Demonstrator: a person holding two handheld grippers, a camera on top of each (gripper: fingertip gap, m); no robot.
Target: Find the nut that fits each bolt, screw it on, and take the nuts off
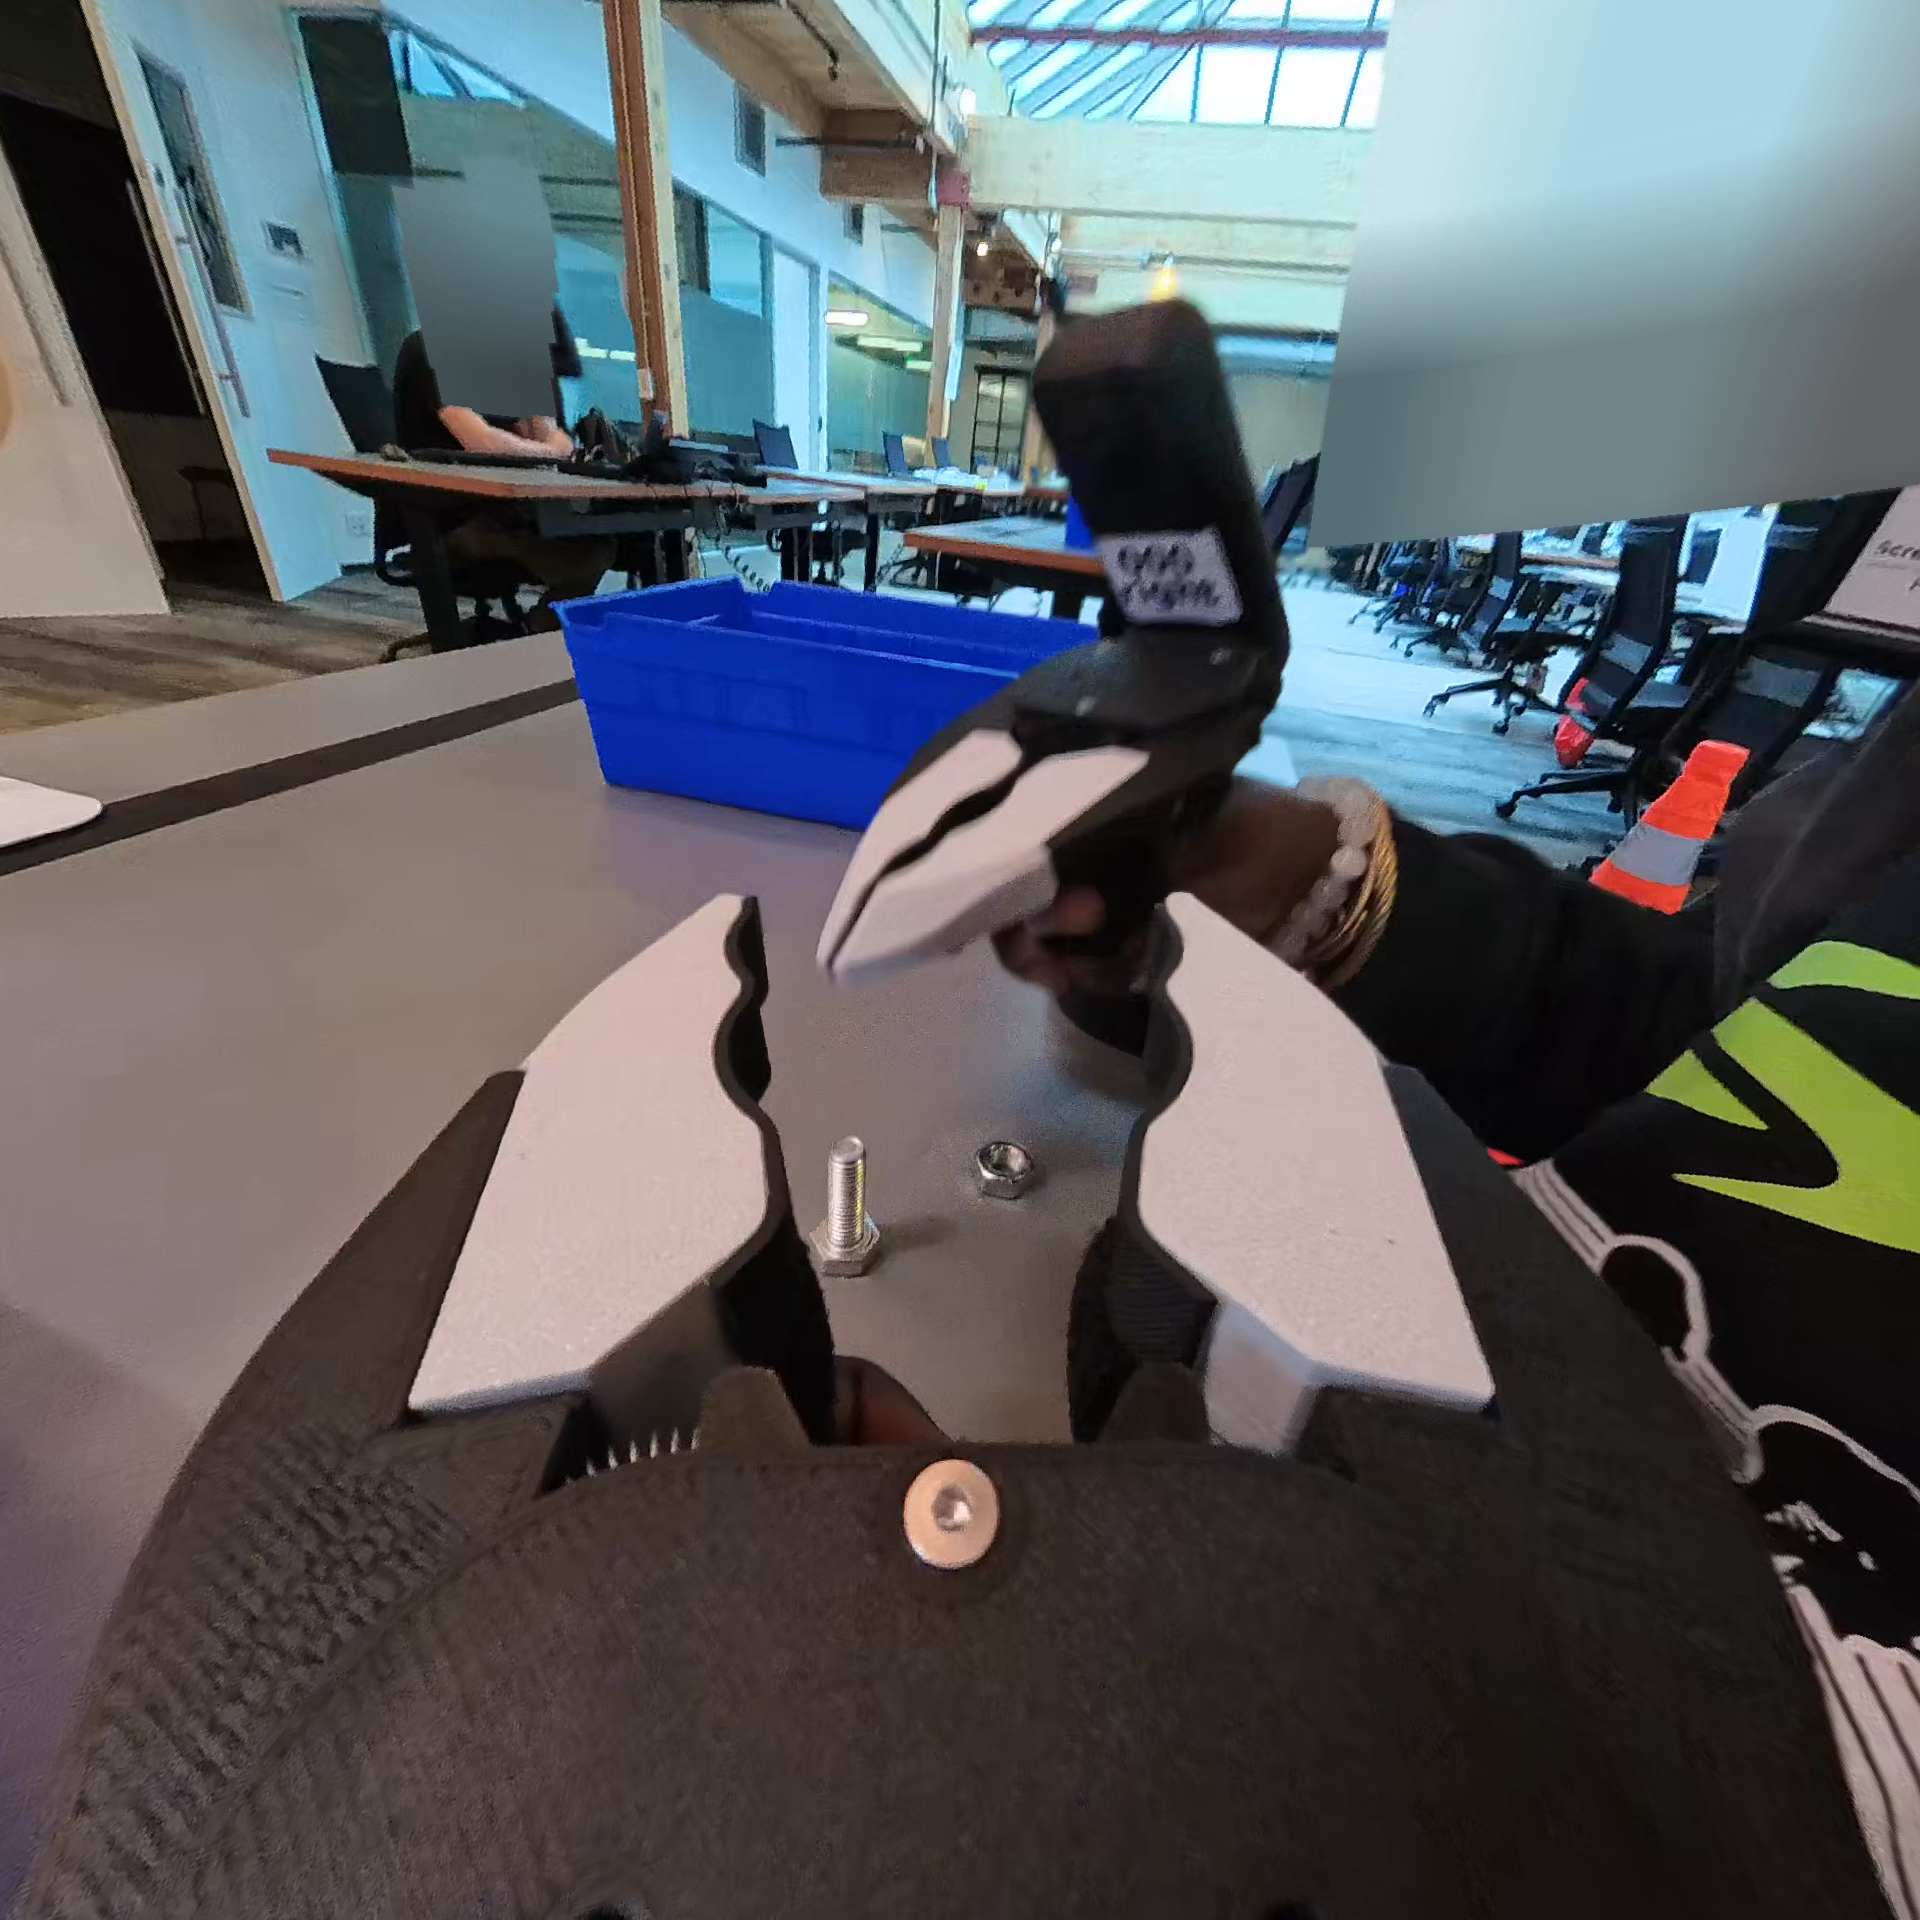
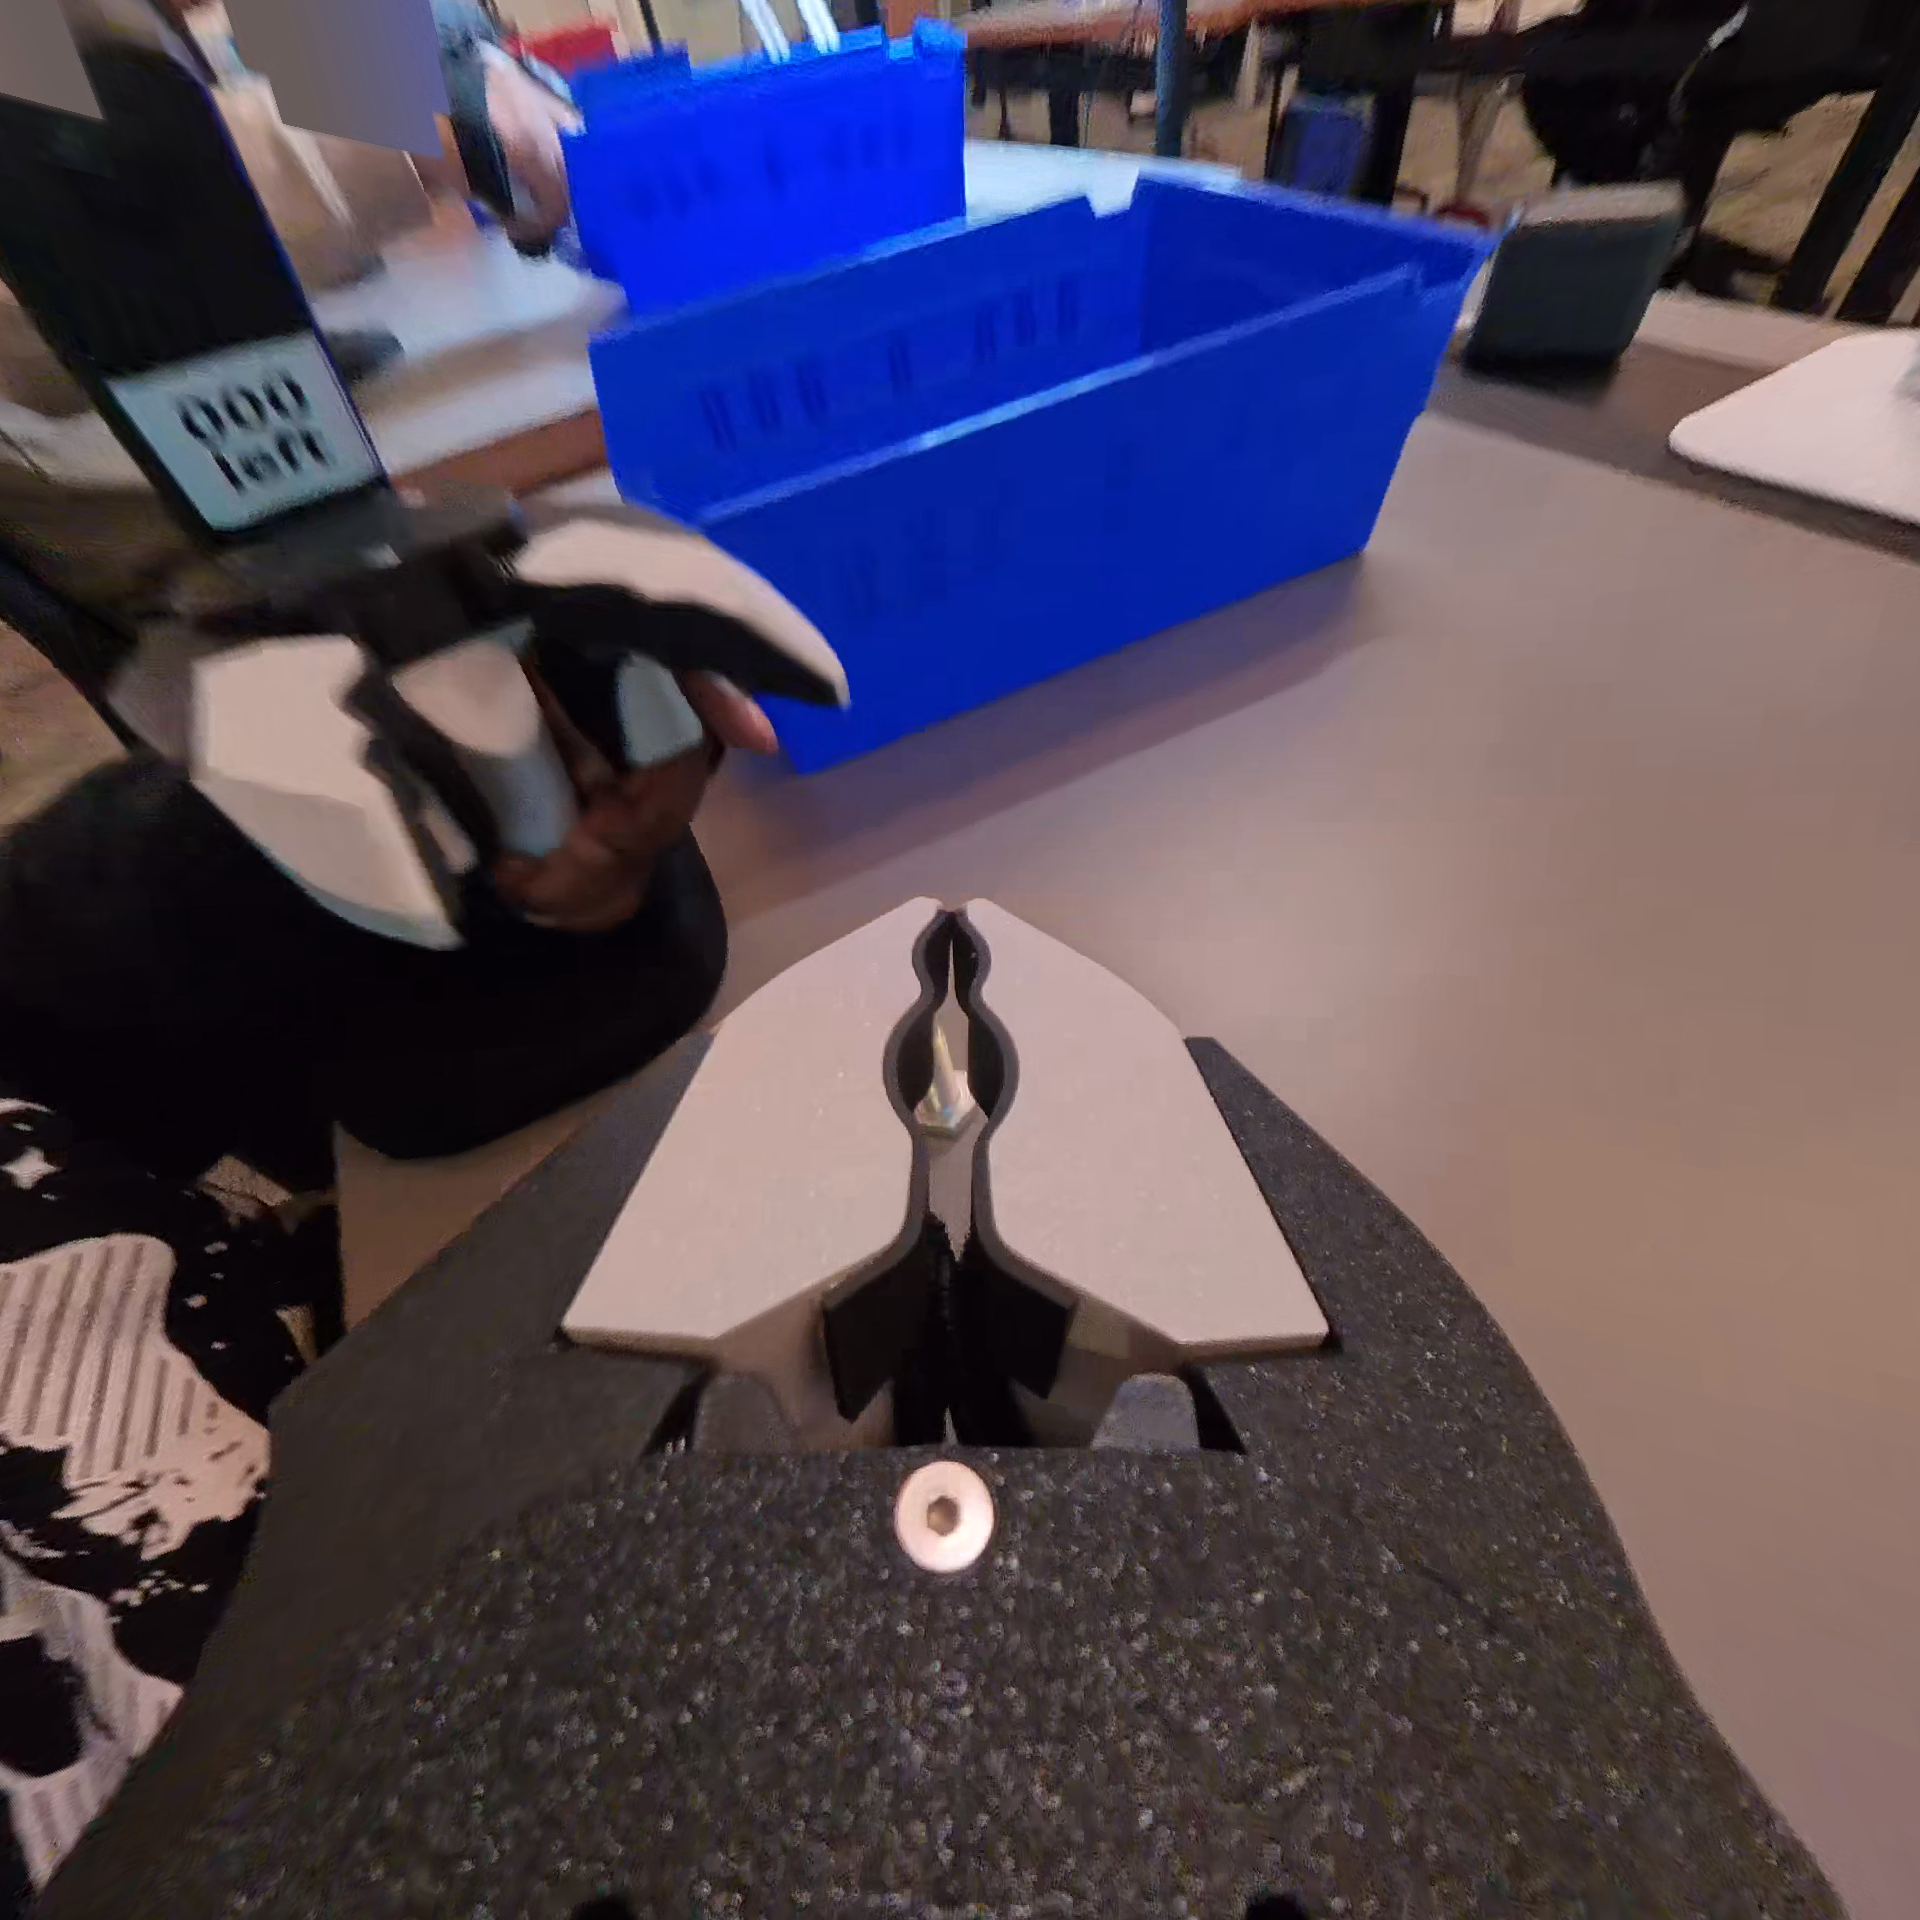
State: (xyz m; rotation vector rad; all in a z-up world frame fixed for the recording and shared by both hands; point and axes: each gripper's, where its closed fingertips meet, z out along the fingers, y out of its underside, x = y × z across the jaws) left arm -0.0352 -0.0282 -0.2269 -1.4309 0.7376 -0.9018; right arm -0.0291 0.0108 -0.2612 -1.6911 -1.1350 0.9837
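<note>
Wide left gripper [image 1: 951,1049] jaws straddle the upright bolt [image 1: 845,1208] and loose nut [image 1: 1004,1168], likely choosing one; right gripper [image 2: 953,914] jaws pressed together, empty, hover beyond.

We see 1 silver hex-head bolt [image 1: 847,1205] standing upright on its head on the grey table [image 1: 312,1039], its threaded shank pointing up and bare. Just beside it, to its right in the left wrist view and not touching it, 1 silver hex nut [image 1: 1005,1168] lies flat on the same surface, its hole facing up. In the right wrist view we glimpse the bolt [image 2: 943,1086] only partly, its shank and hex head showing through a narrow gap; there the nut is hidden from us.
</note>
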